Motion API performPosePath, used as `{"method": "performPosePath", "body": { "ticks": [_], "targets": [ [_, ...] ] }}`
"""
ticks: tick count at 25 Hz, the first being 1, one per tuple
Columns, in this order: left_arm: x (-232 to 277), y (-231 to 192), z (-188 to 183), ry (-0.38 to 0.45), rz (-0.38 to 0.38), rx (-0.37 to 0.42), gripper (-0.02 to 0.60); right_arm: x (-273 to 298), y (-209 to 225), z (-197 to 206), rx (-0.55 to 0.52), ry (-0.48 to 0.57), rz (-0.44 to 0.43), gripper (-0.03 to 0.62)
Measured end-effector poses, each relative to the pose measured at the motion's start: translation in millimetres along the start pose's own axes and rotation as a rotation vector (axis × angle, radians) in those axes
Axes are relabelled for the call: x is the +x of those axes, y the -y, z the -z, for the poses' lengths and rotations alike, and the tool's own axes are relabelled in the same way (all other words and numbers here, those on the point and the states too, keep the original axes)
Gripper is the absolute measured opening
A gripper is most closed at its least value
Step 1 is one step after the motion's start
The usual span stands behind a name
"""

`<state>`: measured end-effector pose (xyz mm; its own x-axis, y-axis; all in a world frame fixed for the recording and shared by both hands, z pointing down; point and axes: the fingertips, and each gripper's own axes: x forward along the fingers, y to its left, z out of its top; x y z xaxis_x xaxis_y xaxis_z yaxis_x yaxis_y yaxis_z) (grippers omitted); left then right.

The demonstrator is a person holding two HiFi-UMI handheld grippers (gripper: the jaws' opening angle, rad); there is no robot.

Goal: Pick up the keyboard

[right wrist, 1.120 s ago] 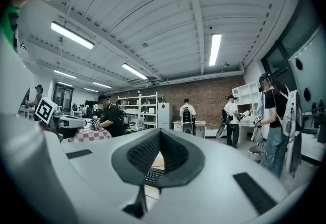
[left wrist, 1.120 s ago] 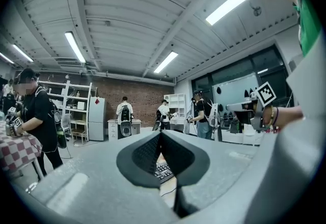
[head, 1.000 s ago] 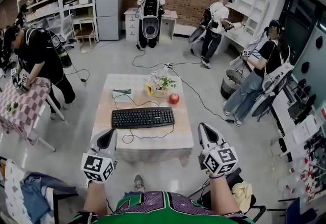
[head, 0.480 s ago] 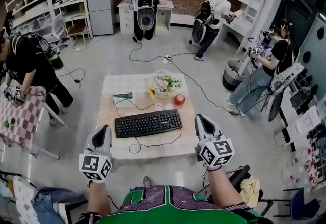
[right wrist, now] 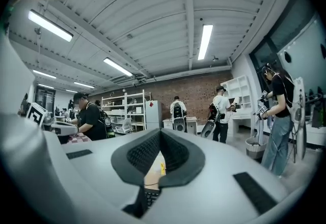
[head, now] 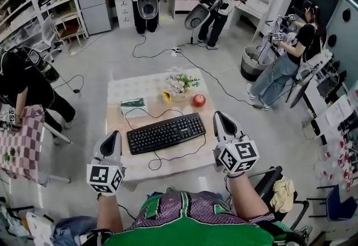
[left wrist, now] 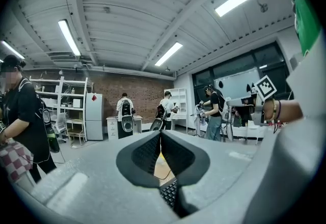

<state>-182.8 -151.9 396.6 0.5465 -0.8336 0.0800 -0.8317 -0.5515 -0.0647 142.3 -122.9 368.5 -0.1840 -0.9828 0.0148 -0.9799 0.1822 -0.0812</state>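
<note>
A black keyboard (head: 165,133) lies on the low light wooden table (head: 144,168), its black cable looping toward the near edge. My left gripper (head: 113,137) hovers just left of the keyboard's left end, shut and empty. On the other side my right gripper (head: 217,118) sits beside the keyboard's right end, also shut with nothing in it. Both point level, away from me. A strip of keys (left wrist: 169,193) shows below the shut jaws in the left gripper view, and a few keys (right wrist: 148,196) in the right gripper view.
A red apple (head: 198,100), a small flower pot (head: 180,84) and a green flat object (head: 133,103) sit on the table's far half. A checked table (head: 22,144) stands at left. Several people work around the room; cables cross the floor.
Both grippers have moved forward to flank the keyboard's ends. The head view has shifted, so the table sits lower and closer in the picture. Jaws stay shut.
</note>
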Motion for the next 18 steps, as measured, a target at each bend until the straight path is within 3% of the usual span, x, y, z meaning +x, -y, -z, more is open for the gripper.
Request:
{"method": "performPosePath", "body": {
  "ticks": [8, 18],
  "targets": [
    [22.8, -8.4, 8.9, -0.027, 0.042, -0.028, 0.018, 14.3, 3.0, 14.7, 0.040, -0.032, 0.014, 0.002],
    [24.9, -22.8, 33.2, -0.087, 0.006, -0.038, 0.018, 40.6, -1.2, 21.0, 0.039, -0.055, -0.032, 0.002]
  ]
}}
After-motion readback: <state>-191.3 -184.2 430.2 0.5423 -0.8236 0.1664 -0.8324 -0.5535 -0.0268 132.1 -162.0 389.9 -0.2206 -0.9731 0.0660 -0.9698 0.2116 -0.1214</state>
